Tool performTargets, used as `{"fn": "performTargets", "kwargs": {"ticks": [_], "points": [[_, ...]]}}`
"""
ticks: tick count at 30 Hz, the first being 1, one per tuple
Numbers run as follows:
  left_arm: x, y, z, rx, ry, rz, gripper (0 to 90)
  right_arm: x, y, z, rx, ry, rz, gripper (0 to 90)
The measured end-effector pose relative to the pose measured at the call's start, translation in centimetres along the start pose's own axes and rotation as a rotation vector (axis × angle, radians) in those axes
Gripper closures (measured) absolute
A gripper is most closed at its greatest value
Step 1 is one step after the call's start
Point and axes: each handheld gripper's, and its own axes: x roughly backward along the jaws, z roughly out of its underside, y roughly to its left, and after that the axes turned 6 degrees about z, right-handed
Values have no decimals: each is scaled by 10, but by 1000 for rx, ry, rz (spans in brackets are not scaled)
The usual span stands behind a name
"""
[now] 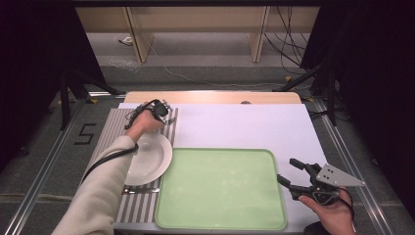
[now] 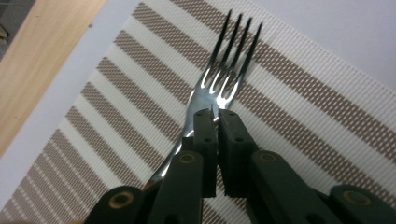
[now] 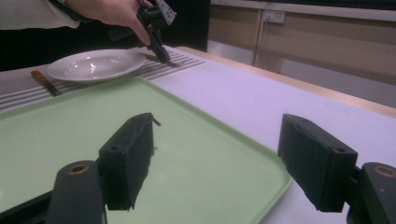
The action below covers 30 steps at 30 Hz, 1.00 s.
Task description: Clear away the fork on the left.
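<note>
In the high view, the left claw (image 1: 165,116) is at the far end of the striped placemat (image 1: 113,128), pointing down onto it. A white plate (image 1: 149,157) lies on the mat just on the near side of that claw, close beneath the person's wrist. The right claw (image 1: 292,175) hovers well off to the other side, at the near right corner of the table (image 1: 244,122), and its jaws stand apart with nothing between them. A green tray (image 1: 220,188) lies just in front of those jaws, between the two hands, with its left edge beside the plate.

In the left gripper view, the left claw (image 2: 217,113) is nearly clenched on the neck of a fork (image 2: 224,79), and a thin slit shows between the two jaws. The fork lies flat on the placemat (image 2: 116,116). Its tines point away past the jaw tips, and its handle runs back underneath the claw toward the lower left.

In the right gripper view, the right claw (image 3: 219,158) is released, its two black jaws wide apart over the tray's (image 3: 70,126) near corner. Far beyond them the left claw (image 3: 163,56) presses down on the placemat (image 3: 182,63), just to the right of the plate (image 3: 95,64). A brown-handled piece of cutlery (image 3: 44,82) lies on the mat on the plate's left. I cannot tell what it is.
</note>
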Motion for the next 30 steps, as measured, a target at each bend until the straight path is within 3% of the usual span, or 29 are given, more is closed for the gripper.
{"fn": "performTargets", "kwargs": {"ticks": [5,11,30], "points": [[9,16,15,6,-14,-17,716,-1,0,0,2,-1,1,277],[7,30,27,-25,13,-36,556,0,0,0,0,7,4,277],[-2,36,31,-34,51,16,610,0,0,0,2,9,6,277]]}}
